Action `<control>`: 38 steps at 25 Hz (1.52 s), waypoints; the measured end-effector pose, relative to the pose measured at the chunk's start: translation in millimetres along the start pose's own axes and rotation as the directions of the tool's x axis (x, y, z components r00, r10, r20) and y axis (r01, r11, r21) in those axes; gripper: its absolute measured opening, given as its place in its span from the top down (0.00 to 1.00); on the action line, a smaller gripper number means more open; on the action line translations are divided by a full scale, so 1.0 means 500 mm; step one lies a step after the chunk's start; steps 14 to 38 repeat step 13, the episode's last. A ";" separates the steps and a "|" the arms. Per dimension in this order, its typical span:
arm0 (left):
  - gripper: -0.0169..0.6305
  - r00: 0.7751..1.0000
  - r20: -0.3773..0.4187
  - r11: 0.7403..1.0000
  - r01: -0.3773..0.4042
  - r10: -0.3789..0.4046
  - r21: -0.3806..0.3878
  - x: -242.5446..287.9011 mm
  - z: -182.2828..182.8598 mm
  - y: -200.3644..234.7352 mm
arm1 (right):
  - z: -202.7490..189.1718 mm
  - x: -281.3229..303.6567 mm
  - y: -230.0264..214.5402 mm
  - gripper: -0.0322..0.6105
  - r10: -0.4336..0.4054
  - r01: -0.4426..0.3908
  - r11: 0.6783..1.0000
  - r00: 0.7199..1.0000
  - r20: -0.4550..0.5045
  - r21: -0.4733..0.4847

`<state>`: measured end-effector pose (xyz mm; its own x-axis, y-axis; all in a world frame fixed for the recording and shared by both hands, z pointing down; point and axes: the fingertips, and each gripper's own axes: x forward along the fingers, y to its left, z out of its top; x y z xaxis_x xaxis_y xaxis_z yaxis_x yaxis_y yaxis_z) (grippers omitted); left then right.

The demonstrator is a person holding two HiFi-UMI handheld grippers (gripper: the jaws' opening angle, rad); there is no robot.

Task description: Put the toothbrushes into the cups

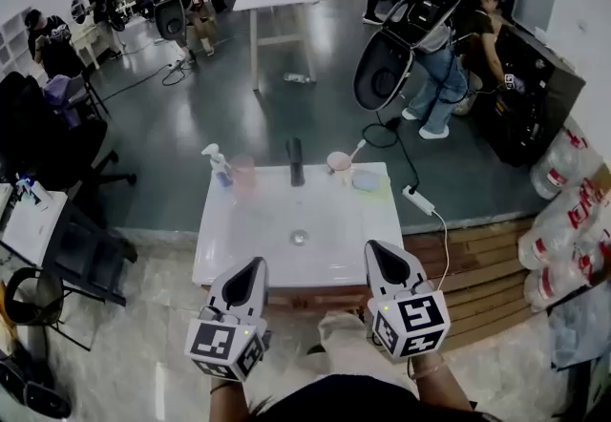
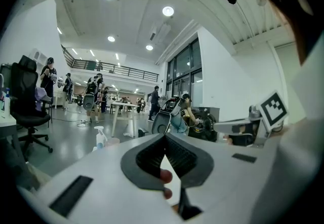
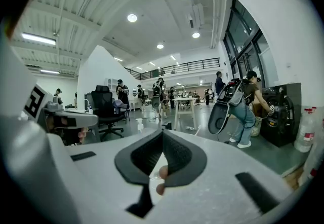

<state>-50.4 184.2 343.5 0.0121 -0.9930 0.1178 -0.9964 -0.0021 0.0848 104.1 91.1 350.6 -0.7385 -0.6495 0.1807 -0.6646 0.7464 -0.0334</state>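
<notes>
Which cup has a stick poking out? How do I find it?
Find the white table. On its far edge, right of the black post, stands a pale cup. Only it has a white handle leaning out; the pink cup on the left shows none.

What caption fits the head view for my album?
Left gripper and right gripper, both shut and empty, face a white table with a spray bottle, a pink cup and a pale cup.
</notes>
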 end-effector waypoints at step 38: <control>0.96 0.999 0.020 1.000 -0.024 0.025 -0.020 0.007 0.036 0.064 | 0.022 0.061 0.030 0.95 0.006 -0.006 1.000 1.000 -0.003 -0.020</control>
